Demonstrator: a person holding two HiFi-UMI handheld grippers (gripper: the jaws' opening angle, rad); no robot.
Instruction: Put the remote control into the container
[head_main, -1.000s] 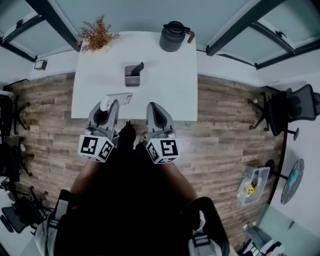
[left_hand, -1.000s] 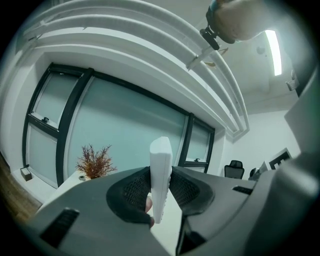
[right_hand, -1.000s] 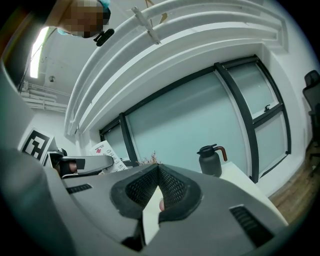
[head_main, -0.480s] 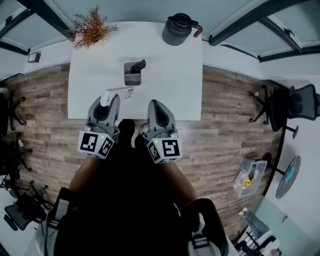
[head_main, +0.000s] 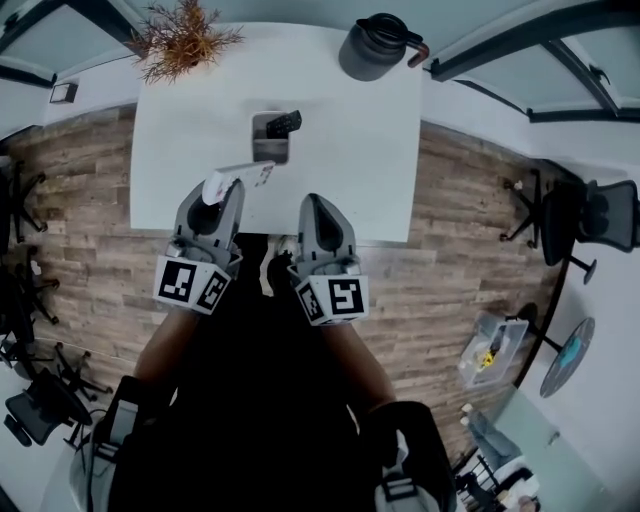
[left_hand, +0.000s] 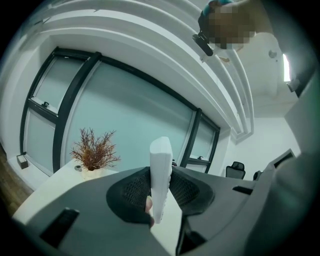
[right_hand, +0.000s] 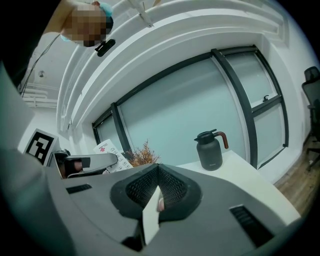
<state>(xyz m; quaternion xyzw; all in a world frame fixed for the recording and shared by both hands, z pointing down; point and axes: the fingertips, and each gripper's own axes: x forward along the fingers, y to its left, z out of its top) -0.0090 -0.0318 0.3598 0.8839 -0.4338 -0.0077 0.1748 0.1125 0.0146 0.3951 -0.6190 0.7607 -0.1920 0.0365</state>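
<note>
A: While clamped edge-on between the pads of the left claw (head_main: 222, 186), where exactly?

B: White remote control (head_main: 243, 177), poking out past the tips toward the right, over the near left part of the surface (head_main: 350, 160). Just short of the container (head_main: 267, 142), on its near side, not inside.

A: Anything in the container?

B: A slim dark object (head_main: 286, 122), leaning out over the far right rim.

A: And the right claw (head_main: 315, 204)?

B: Closed, pads meeting at the tips, gripping nothing. Level with the left one, a clear gap between the two, reaching in just past the near edge.

A: Room around the container?

B: Bare white on both sides, wider to the right, running all the way to the right edge. Bare too between the container and the near edge, apart from the two claws. Far corners taken: dried plant (head_main: 180, 42) at the left, dark jug (head_main: 378, 48) at the right, both well apart from the container.

A: Beyond the edges?

B: Wood floor (head_main: 460, 230) to the left, right and near side. Office chairs (head_main: 590, 212) well off to the right, with a clear plastic bin (head_main: 492, 352) on the floor nearer this way. Glass wall (left_hand: 125, 125) behind the far edge.
</note>
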